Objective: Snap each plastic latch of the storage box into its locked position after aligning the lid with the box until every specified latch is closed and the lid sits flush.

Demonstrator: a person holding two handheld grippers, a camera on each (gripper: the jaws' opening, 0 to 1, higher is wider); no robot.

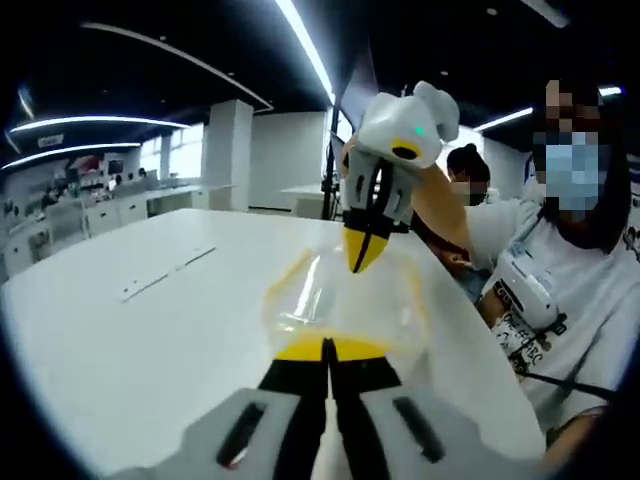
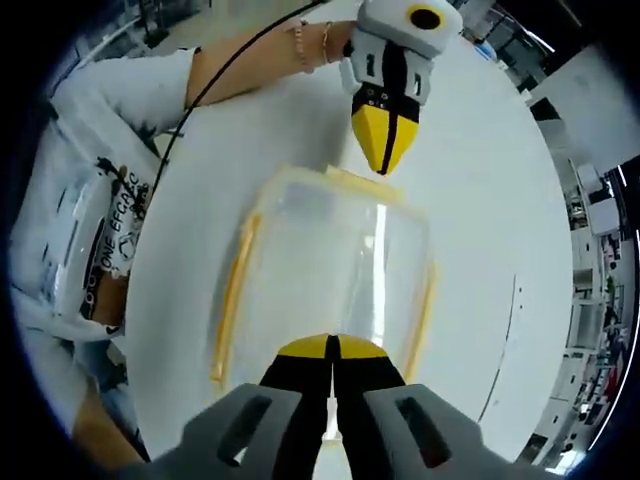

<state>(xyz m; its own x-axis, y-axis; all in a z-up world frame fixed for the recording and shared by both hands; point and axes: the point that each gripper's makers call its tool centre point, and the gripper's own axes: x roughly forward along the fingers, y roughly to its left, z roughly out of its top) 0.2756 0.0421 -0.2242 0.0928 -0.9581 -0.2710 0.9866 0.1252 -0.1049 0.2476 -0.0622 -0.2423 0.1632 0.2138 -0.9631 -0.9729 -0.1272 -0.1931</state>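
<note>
Clear, rounded-rectangular plastic box with yellow latches on glossy white table, between both clenched yellow-tipped tongs.

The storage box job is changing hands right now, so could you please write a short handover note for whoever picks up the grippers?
Left gripper: jaws shut, tips pressing the near short end of the storage box.
Right gripper: jaws shut, tips at the opposite short end; it also shows across the box in the left gripper view.
Things: the clear box with yellow latches sits on the white table, lid on and seemingly aligned.
Done: lid placed; both end latches being pressed.
Left: whether any latch has clicked home cannot be told. Check both ends, then the two long-side latches, and confirm the lid sits flush.
</note>
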